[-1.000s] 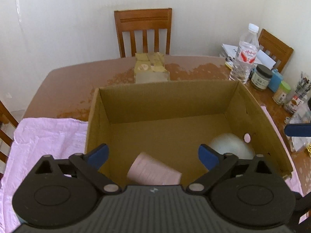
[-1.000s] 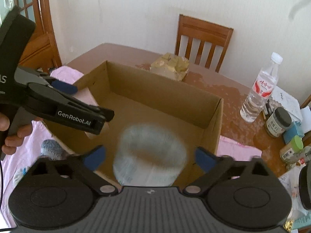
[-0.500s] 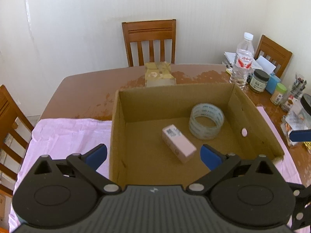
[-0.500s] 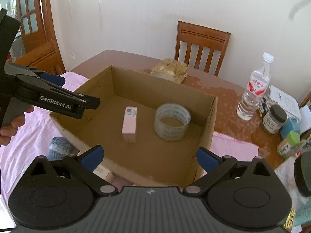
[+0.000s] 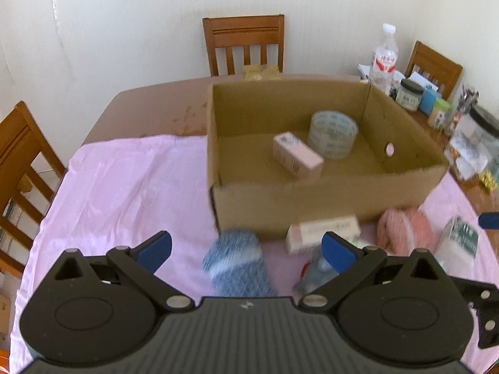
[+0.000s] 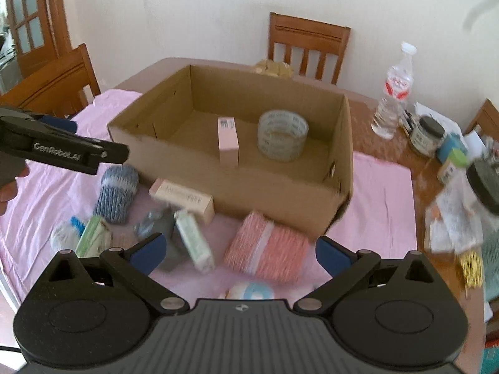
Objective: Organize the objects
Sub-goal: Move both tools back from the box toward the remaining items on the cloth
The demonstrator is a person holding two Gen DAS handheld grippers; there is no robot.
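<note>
Brown wooden table [image 6: 368,106] half covered by pink cloth [image 5: 124,187]; wooden chairs [image 5: 243,43] against white wall. Open cardboard box [image 5: 327,199] on cloth, holding pink carton [image 5: 296,155] and tape roll [image 5: 332,134]. In front of box: blue yarn [image 6: 117,193], pink yarn [image 6: 265,255], long carton [image 6: 182,199], green tube [image 6: 195,243]. Both views motion-blurred; labels unreadable, grey item by tube unclear. Left gripper [image 5: 246,246] spread wide, empty. Right gripper [image 6: 238,249] spread wide, empty. Versus half a second back: both pulled away from box, loose items now in view.
</note>
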